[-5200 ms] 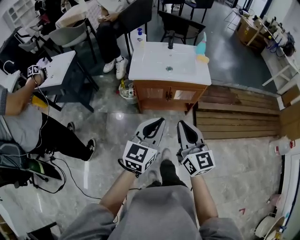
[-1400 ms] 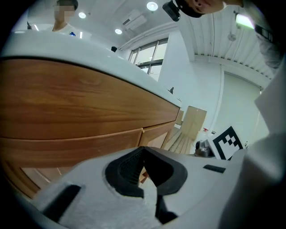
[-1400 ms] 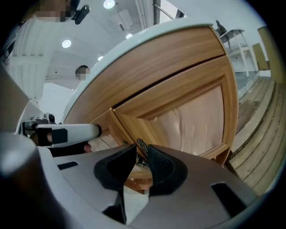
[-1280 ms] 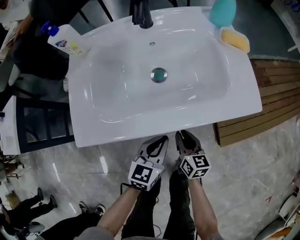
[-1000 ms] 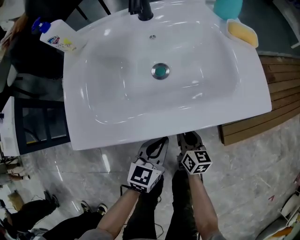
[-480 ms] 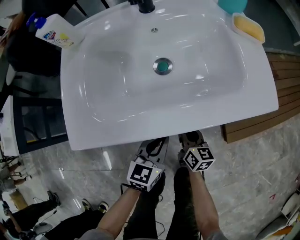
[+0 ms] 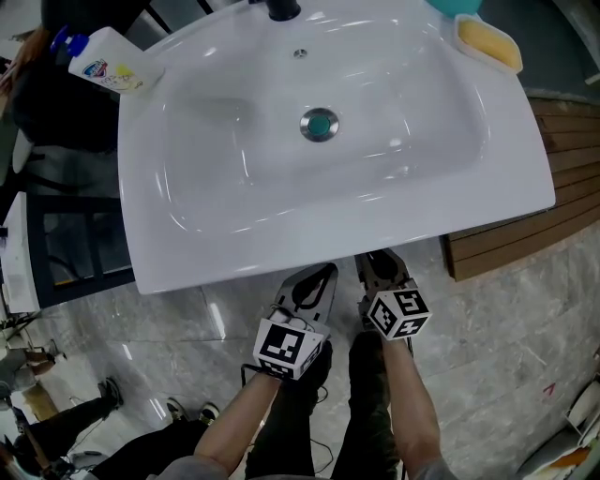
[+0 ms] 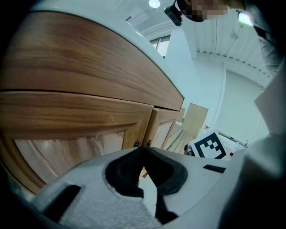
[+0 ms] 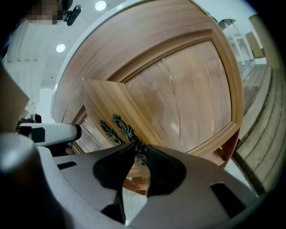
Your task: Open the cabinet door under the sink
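Note:
From above, the white sink (image 7: pixel 187 253) hides the cabinet. Both grippers sit at its front edge. My left gripper (image 7: pixel 322 273) is shut and holds nothing; my right gripper (image 7: pixel 377 264) reaches partly under the rim. In the right gripper view, the right gripper (image 9: pixel 136 150) is shut on the lower end of the ornate dark handle (image 9: pixel 124 128) of the right wooden door (image 9: pixel 187 89), whose edge stands slightly out from the left door. The left door's handle (image 9: pixel 105 130) is beside it. In the left gripper view, the left gripper (image 8: pixel 143 150) points at both doors (image 8: pixel 67 134) without touching them.
On the sink stand a black faucet (image 7: pixel 281 7), a soap bottle (image 7: pixel 103 61) at the left corner and a yellow sponge (image 7: pixel 487 37) at the right. Wooden planks (image 7: pixel 525 225) lie on the floor to the right; a dark framed table (image 7: pixel 66 244) stands left.
Five seconds ago I stood well back from the vanity; now I am right over it. In the last second the right gripper has stayed under the sink's front edge, and the left has barely moved.

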`<state>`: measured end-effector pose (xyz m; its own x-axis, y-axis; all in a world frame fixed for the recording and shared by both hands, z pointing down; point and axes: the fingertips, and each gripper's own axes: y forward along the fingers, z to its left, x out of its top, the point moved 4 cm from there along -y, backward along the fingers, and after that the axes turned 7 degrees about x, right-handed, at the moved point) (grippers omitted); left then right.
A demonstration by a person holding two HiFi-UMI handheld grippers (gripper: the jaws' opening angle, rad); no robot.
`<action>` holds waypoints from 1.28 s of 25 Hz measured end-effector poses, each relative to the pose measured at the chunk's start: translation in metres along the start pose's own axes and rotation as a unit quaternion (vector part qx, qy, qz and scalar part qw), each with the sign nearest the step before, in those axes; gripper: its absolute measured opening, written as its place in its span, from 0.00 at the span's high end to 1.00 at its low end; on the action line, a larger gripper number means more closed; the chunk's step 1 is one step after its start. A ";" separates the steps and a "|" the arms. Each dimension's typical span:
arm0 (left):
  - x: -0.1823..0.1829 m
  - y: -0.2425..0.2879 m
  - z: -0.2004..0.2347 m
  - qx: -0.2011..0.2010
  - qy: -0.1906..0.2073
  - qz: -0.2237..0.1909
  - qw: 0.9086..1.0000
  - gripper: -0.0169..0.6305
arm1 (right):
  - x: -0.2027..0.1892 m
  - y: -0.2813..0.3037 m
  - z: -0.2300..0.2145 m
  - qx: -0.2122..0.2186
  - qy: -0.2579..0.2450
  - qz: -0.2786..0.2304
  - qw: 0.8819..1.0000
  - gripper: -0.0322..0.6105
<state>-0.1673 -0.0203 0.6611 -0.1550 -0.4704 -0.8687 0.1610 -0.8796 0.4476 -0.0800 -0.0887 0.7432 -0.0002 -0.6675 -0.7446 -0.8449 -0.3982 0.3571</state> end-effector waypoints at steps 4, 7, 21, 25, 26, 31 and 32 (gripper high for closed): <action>0.002 -0.002 -0.003 -0.003 0.004 -0.002 1.000 0.96 | -0.009 -0.020 0.002 0.013 -0.012 0.014 1.000 0.82; 0.002 -0.004 -0.007 -0.005 0.004 -0.002 1.000 0.96 | -0.016 -0.034 0.002 0.017 -0.016 0.021 1.000 0.82; -0.003 -0.009 -0.030 -0.031 0.013 0.000 0.999 0.96 | -0.037 -0.097 -0.004 0.029 -0.019 0.049 0.998 0.82; -0.005 -0.002 -0.051 -0.053 0.016 0.004 0.998 0.96 | -0.043 -0.118 -0.007 0.025 -0.015 0.042 0.999 0.85; -0.008 -0.001 -0.054 -0.057 0.019 0.002 0.998 0.96 | -0.044 -0.120 -0.008 0.024 -0.016 0.042 0.999 0.85; -0.011 0.003 -0.066 -0.070 0.027 0.005 0.997 0.96 | -0.044 -0.124 -0.008 0.009 -0.024 0.042 0.999 0.86; -0.011 0.003 -0.066 -0.072 0.028 0.005 0.997 0.96 | -0.044 -0.125 -0.008 0.003 -0.022 0.040 0.999 0.86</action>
<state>-0.1004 -0.0128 0.6582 -0.0977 -0.4708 -0.8768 0.3013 -0.8537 0.4248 0.0304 -0.0149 0.7359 -0.0919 -0.6682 -0.7383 -0.8448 -0.3402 0.4130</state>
